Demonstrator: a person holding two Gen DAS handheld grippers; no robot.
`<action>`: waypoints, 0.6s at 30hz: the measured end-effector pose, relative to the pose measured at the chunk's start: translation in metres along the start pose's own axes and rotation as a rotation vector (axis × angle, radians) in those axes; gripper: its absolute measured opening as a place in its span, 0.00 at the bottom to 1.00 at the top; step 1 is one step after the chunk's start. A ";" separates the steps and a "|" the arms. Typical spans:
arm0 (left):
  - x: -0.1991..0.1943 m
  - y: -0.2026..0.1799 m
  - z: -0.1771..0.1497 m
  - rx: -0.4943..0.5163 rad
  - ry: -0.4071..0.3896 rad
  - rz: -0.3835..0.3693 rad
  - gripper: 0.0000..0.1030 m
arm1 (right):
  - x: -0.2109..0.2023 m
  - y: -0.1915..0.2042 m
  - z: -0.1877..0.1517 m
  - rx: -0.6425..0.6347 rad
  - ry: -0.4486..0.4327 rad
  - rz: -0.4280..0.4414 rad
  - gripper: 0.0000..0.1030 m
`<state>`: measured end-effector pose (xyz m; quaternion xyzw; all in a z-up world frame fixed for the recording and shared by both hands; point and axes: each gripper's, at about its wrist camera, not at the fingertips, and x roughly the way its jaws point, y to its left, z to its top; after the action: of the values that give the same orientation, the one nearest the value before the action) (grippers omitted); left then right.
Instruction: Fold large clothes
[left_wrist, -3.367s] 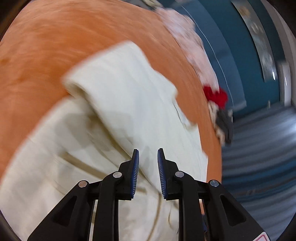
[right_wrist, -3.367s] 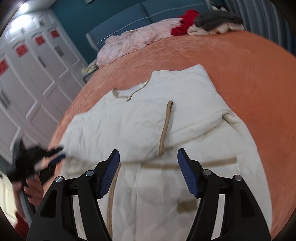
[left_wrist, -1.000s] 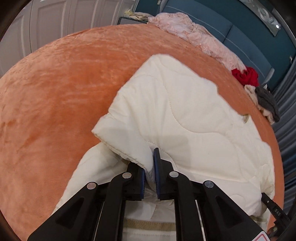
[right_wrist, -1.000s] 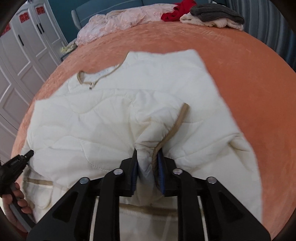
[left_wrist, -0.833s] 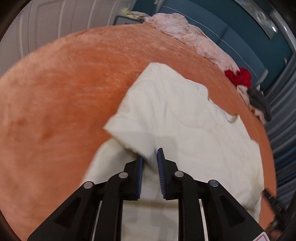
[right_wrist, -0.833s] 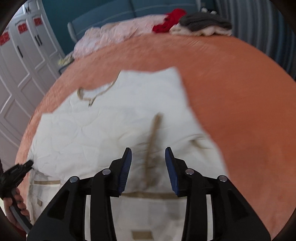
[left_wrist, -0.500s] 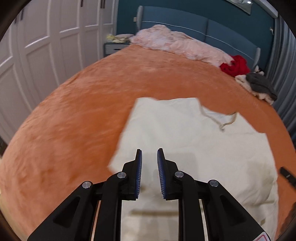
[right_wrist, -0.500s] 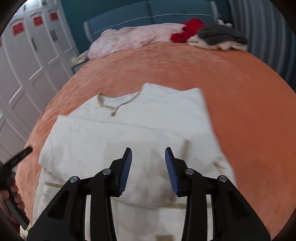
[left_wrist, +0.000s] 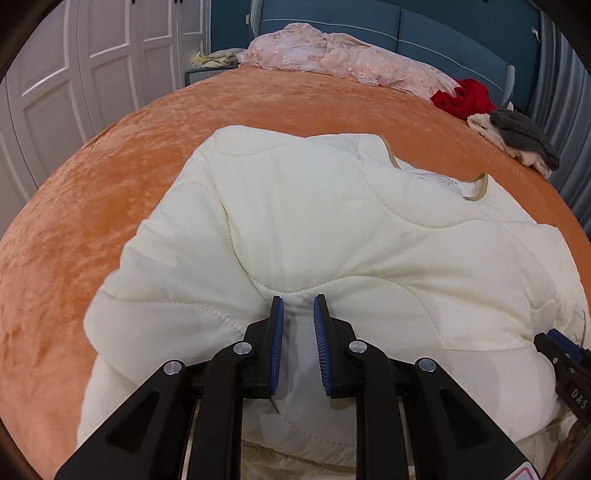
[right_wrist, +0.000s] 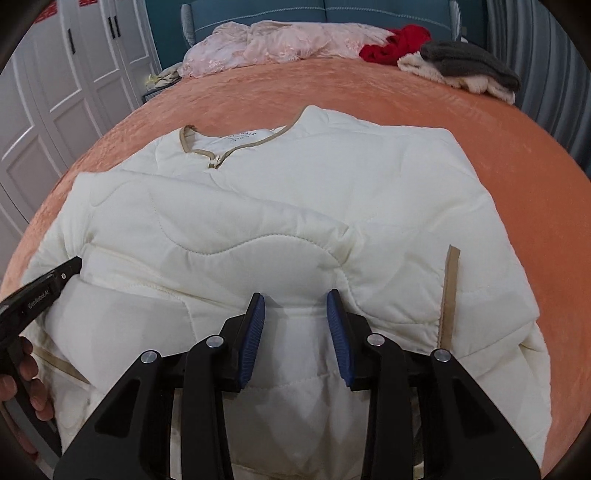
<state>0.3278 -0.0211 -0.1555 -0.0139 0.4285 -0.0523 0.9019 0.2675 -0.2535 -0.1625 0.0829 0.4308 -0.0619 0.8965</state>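
A cream quilted jacket (left_wrist: 332, 229) with tan trim lies on the orange bedspread (left_wrist: 92, 192), both sleeves folded across its front. It also shows in the right wrist view (right_wrist: 295, 221), collar and zipper at the far side. My left gripper (left_wrist: 298, 314) is open, its pads just above the folded sleeve near the jacket's left side. My right gripper (right_wrist: 295, 314) is open over the lower middle of the jacket, holding nothing. The left gripper's tip (right_wrist: 55, 277) shows at the left in the right wrist view.
A pink garment (right_wrist: 273, 40), a red one (right_wrist: 399, 42) and a grey and cream pile (right_wrist: 465, 66) lie at the head of the bed by the blue headboard (left_wrist: 424, 29). White wardrobe doors (left_wrist: 74, 74) stand on the left.
Both grippers let go of the sleeves they had carried over the jacket, rose, then came back down low over the folded jacket. The sleeves now lie flat across the front.
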 end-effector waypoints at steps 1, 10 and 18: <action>0.001 0.001 -0.001 0.000 -0.001 -0.002 0.18 | 0.001 0.000 -0.001 -0.001 -0.007 0.001 0.32; 0.006 -0.008 -0.007 0.040 -0.032 0.047 0.18 | 0.005 -0.002 -0.007 0.004 -0.039 0.011 0.33; 0.002 -0.009 -0.002 0.047 -0.022 0.060 0.18 | 0.002 -0.004 -0.004 0.016 -0.039 0.029 0.33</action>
<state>0.3270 -0.0302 -0.1579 0.0198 0.4176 -0.0351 0.9078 0.2649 -0.2562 -0.1664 0.0951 0.4114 -0.0539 0.9049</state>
